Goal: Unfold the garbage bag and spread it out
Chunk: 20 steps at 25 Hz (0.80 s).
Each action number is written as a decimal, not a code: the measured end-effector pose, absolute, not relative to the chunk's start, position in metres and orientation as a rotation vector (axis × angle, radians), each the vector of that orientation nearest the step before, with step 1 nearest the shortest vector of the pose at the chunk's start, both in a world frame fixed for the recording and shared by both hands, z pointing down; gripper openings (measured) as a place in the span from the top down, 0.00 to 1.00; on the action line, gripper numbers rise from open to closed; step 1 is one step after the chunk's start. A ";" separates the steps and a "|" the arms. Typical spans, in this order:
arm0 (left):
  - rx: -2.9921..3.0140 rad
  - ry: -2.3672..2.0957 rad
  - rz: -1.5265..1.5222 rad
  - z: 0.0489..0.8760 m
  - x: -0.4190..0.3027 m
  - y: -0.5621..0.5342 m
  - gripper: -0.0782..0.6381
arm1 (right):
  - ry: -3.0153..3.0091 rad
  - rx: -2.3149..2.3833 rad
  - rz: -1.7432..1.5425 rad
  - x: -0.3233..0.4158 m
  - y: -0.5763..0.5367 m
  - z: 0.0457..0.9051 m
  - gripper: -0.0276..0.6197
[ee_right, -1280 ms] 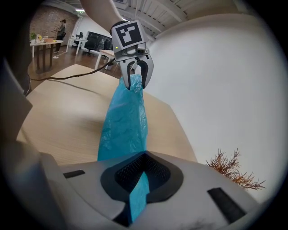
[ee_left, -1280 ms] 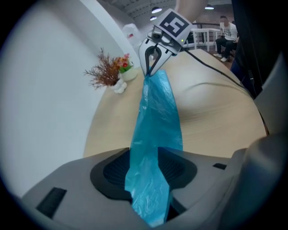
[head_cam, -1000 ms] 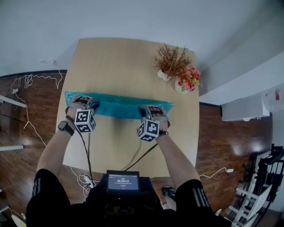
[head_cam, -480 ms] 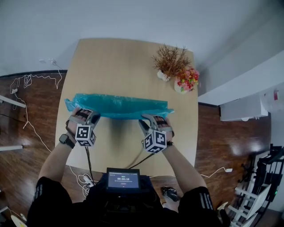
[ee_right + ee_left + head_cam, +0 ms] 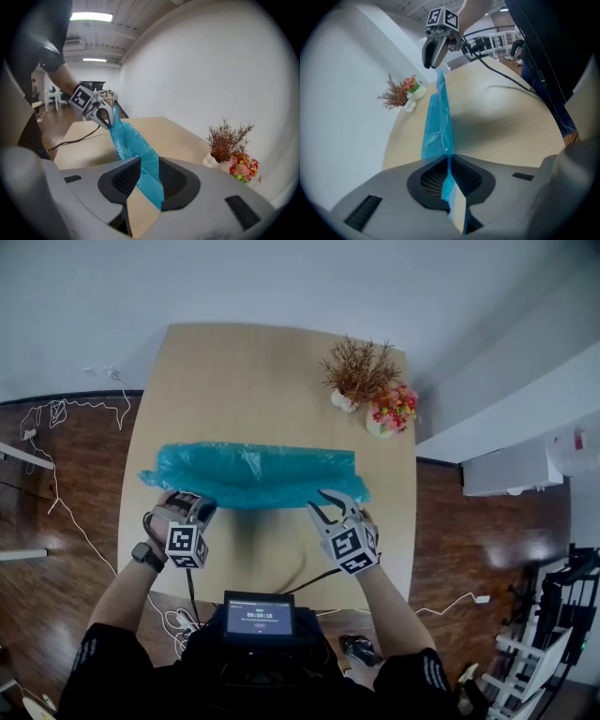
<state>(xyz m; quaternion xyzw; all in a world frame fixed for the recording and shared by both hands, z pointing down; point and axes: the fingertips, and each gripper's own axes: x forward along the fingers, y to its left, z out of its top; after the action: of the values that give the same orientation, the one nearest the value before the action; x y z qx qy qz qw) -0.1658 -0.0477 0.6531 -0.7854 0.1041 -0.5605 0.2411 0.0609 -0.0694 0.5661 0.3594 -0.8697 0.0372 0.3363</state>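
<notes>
Garbage bag (image 5: 251, 474), thin teal film, stretches as a long crumpled band across the middle of the surface (image 5: 267, 371). Its near edge is lifted toward the person, and whether its far edge touches the wood I cannot tell.

The left claw (image 5: 449, 176) is pressed together on one end of that raised edge. The right claw (image 5: 143, 180) is opening. The film runs loosely between its pads, which no longer press on it.

The step looks like a release before a fresh hold on the next fold. To do it well, the left pinch should stay firm while the right claw backs fully clear of the film. It should then take a single layer at the fold's edge and draw it low and slowly, so the sheet lies flat instead of billowing.

The plastic is glossy, wrinkled and translucent, and probably slippery and clingy. The surface is smooth pale wood with rounded corners. Dried sprigs (image 5: 361, 367) and bright flowers (image 5: 397, 409) stand in small pots at the far right corner, apart from the bag.
</notes>
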 end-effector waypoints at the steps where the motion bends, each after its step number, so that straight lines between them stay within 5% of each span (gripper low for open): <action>1: -2.156 0.279 -1.536 0.655 -0.165 -0.043 0.85 | -2.277 0.968 0.124 0.064 -0.069 0.562 0.73; 10: -2.220 0.235 -1.549 0.673 -0.158 -0.006 0.85 | -2.259 1.011 0.188 0.067 -0.059 0.561 0.73; 20: -2.299 0.216 -1.629 0.704 -0.161 0.020 0.85 | -2.165 0.863 0.396 0.056 -0.043 0.669 0.73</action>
<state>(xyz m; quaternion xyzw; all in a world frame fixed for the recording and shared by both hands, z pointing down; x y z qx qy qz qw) -0.1614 0.0199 0.7039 -0.8034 0.0753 -0.5694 0.1570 0.0564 -0.0430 0.6693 0.3378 -0.8474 0.1550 0.3791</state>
